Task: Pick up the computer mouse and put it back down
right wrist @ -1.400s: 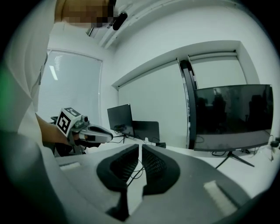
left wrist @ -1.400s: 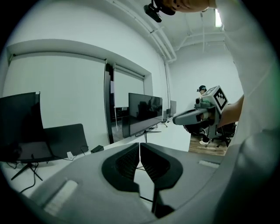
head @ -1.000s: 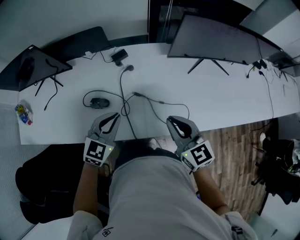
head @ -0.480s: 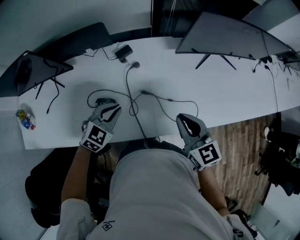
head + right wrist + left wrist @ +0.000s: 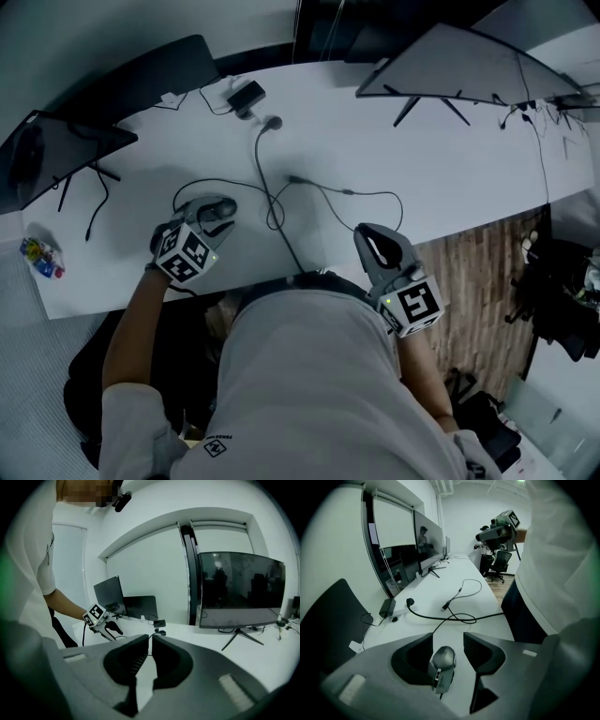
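Desk [image 5: 450,178]: long white top, smooth and matte, gently curved along its front edge. The floor [image 5: 478,272] to the right of it is wood plank.

Mouse [image 5: 442,663]: grey, with a domed, slightly glossy back and a lighter strip along its side. It rests flat on the desk at the person's left, near the front edge. A thin cord runs off it.

Left gripper [image 5: 447,641]: grey moulded plastic with dark ribbed pads, tilted down over the mouse. The jaws have just been opening and now stand about half apart, with the mouse between them. The mouse sits closer to the left pad, and a clear strip of white desk shows between it and the right pad. The pads do not press on it. The marker cube [image 5: 184,255] carries black-and-white squares.

Right gripper [image 5: 150,641]: same build, held off the desk's front edge on the person's right. The jaws are closed to a thin slit at the tips, with nothing between them.

Cable [image 5: 440,617]: black, round and limp, looping over itself mid-desk, well beyond the mouse.

Adapter [image 5: 387,606]: black rectangular block at the back edge.

Monitor [image 5: 241,585]: dark glossy screen on thin splayed legs.
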Action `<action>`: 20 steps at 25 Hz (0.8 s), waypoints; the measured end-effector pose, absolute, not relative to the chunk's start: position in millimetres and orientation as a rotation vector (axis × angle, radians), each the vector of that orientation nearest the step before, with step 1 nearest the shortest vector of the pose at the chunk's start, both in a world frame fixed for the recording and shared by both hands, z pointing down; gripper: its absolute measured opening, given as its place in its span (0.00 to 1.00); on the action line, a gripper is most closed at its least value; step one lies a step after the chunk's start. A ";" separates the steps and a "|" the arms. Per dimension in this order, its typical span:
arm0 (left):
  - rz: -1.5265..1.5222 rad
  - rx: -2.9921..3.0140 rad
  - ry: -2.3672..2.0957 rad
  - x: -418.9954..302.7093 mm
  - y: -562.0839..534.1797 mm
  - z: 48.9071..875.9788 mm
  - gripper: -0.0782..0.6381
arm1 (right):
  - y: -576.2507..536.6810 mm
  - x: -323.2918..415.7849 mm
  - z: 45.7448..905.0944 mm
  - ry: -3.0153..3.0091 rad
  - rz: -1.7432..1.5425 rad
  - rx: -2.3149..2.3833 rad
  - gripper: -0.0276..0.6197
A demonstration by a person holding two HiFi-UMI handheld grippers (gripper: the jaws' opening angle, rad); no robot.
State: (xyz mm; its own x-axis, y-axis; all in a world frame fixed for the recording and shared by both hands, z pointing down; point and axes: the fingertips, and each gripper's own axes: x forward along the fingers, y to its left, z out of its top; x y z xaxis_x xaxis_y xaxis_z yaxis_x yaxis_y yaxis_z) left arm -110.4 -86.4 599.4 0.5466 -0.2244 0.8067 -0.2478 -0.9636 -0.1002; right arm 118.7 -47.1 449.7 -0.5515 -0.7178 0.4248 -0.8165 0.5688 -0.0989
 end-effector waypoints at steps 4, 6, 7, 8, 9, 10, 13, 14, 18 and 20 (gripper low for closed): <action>1.500 2.733 -0.302 -124.2 -88.3 628.9 0.46 | -47.0 111.9 452.7 -2.419 0.418 1.281 0.08; 1.524 2.733 -0.252 -127.6 -89.2 641.7 0.50 | -46.7 110.0 454.6 -2.392 0.421 1.294 0.08; 1.533 2.730 -0.229 -129.0 -89.1 647.8 0.51 | -46.1 109.4 455.9 -2.376 0.423 1.300 0.08; 1.541 2.727 -0.207 -130.4 -89.0 653.9 0.52 | -45.2 108.9 457.0 -2.359 0.423 1.306 0.08; 1.549 2.723 -0.187 -131.9 -89.1 660.0 0.53 | -44.4 108.5 457.8 -2.346 0.423 1.312 0.08; 1.558 2.720 -0.169 -133.4 -89.2 666.0 0.53 | -43.7 108.2 458.3 -2.335 0.422 1.317 0.08; 1.578 2.715 -0.130 -137.5 -90.3 681.9 0.54 | -42.0 108.9 459.8 -2.300 0.422 1.342 0.08; 1.578 2.714 -0.123 -138.5 -91.2 686.0 0.54 | -41.5 109.6 460.8 -2.287 0.427 1.353 0.08; 1.567 2.705 -0.107 -141.5 -94.9 698.7 0.54 | -39.7 109.5 465.3 -2.249 0.445 1.365 0.08; 1.571 2.703 -0.096 -141.9 -96.0 703.8 0.54 | -39.9 107.8 464.5 -2.243 0.442 1.366 0.08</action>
State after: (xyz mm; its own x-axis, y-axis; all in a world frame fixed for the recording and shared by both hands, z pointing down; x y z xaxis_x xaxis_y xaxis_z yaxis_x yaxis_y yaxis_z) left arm -141.9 -96.0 703.8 0.4937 -0.0458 0.8684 -0.0601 -0.9980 -0.0184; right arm 107.8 -39.9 464.5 -0.3909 -0.7392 0.5485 -0.8921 0.4510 -0.0280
